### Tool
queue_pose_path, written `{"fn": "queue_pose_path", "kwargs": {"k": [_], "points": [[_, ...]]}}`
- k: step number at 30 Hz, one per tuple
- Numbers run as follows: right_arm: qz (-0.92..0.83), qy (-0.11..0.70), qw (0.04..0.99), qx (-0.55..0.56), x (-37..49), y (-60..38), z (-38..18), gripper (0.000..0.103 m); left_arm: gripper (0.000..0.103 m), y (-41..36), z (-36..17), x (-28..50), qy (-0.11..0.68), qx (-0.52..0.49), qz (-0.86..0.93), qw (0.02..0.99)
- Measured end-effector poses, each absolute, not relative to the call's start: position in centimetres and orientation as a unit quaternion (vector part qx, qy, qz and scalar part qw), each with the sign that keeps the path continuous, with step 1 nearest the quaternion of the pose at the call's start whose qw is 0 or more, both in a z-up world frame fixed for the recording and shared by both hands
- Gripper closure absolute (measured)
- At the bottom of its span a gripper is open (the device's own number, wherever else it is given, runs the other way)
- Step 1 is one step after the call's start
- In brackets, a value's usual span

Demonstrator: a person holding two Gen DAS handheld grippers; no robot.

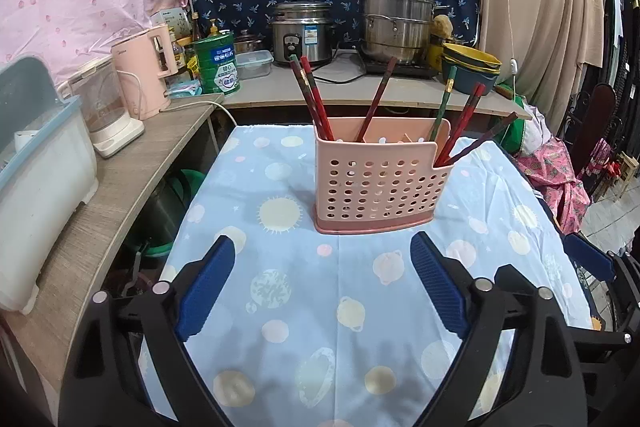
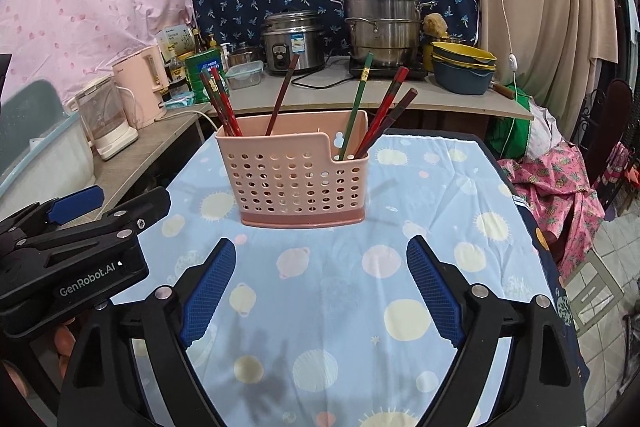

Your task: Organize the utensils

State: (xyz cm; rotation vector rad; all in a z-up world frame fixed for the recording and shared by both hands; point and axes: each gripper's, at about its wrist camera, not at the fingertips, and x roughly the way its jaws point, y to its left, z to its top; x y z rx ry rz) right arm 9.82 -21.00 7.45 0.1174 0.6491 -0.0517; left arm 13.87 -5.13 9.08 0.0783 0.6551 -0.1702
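Observation:
A pink perforated utensil holder (image 1: 380, 179) (image 2: 298, 179) stands upright on the table, which is covered by a light blue cloth (image 1: 304, 291) (image 2: 344, 291). Several red, brown and green chopsticks (image 1: 316, 99) (image 2: 362, 103) lean in its compartments. My left gripper (image 1: 322, 251) is open a short way in front of the holder, with only cloth between its blue pads. My right gripper (image 2: 320, 253) is open too, just short of the holder, nothing between its pads. The left gripper's black body (image 2: 80, 247) shows at the left of the right wrist view.
A wooden counter runs along the left and back with a pink kettle (image 1: 144, 75), a green tin (image 1: 218, 63), a rice cooker (image 1: 304, 35), a steel steamer pot (image 1: 396, 19) and stacked bowls (image 1: 472, 67). A white dish box (image 1: 36, 187) sits at the left. Clothes hang at the right.

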Motion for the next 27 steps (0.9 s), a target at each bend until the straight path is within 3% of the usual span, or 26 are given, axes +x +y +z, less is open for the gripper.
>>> {"fn": "queue_pose_path", "kwargs": {"k": [3, 5, 27], "points": [[-0.031, 0.318, 0.946, 0.055, 9.5, -21.2, 7.3, 0.015, 0.013, -4.9, 8.9, 13.6, 0.323, 0.039, -0.080, 0.942], [-0.034, 0.317, 0.946, 0.056, 9.3, -21.3, 7.1, 0.006, 0.012, -4.7, 8.8, 13.5, 0.323, 0.039, -0.076, 0.942], [-0.046, 0.312, 0.947, 0.060, 7.6, -21.5, 6.3, 0.006, 0.009, -4.3, 7.5, 12.5, 0.335, 0.055, -0.045, 0.940]]}}
